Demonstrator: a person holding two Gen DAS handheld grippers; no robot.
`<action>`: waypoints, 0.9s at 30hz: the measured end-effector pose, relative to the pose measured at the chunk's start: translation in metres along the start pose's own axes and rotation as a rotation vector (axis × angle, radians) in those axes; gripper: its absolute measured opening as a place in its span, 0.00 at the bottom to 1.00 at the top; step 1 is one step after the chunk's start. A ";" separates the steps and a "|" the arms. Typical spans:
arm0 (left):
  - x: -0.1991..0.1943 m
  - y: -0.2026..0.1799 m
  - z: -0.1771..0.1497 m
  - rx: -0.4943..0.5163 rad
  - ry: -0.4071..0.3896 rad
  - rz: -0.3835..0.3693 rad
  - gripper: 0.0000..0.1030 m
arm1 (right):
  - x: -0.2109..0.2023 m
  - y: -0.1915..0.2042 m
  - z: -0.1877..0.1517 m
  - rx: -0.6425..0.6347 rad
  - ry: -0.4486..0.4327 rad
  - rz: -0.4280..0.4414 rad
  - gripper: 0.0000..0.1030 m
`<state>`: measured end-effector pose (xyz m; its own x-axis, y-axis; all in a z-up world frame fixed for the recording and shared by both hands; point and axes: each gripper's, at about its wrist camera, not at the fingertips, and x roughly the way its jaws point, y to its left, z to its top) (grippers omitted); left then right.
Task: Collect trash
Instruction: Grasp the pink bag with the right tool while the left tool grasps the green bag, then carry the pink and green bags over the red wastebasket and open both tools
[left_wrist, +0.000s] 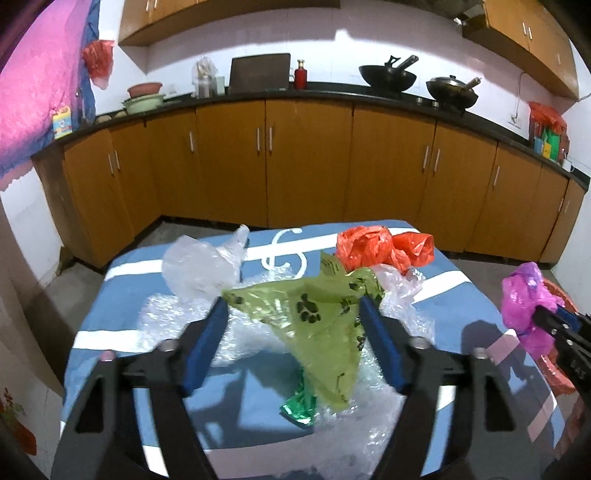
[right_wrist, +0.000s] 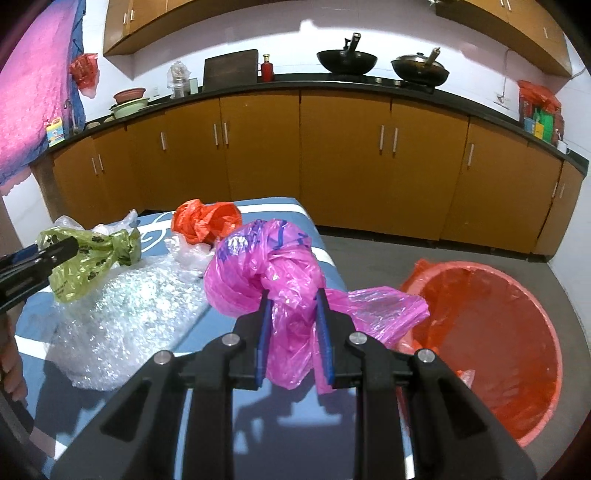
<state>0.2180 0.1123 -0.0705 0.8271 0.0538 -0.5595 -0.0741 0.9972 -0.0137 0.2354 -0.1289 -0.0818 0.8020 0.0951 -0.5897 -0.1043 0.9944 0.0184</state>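
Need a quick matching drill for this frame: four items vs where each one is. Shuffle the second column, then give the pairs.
Items
1. pink bag
2. green bag
3. orange bag
4. bin

Places
A. lying at the far end of the table
B. on the floor, right of the table
C. between the right gripper fingers
D. between the open left gripper fingers

Pairs: 1-C, 2-D, 3-A, 4-B

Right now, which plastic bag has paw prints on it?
The green bag, between the left hand-held gripper fingers. The pink bag, orange bag and clear bag carry no paw prints.
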 end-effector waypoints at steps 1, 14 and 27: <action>0.002 -0.001 0.001 -0.001 0.011 -0.006 0.44 | -0.002 -0.003 0.000 0.003 0.000 -0.004 0.23; -0.035 -0.003 0.013 0.025 -0.042 -0.019 0.02 | -0.029 -0.007 0.002 0.009 -0.041 0.007 0.23; -0.077 -0.041 0.033 0.079 -0.114 -0.057 0.01 | -0.076 -0.032 0.008 0.035 -0.108 -0.014 0.23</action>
<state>0.1752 0.0692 0.0003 0.8870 -0.0014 -0.4618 0.0146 0.9996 0.0252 0.1825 -0.1679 -0.0309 0.8624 0.0839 -0.4993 -0.0736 0.9965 0.0405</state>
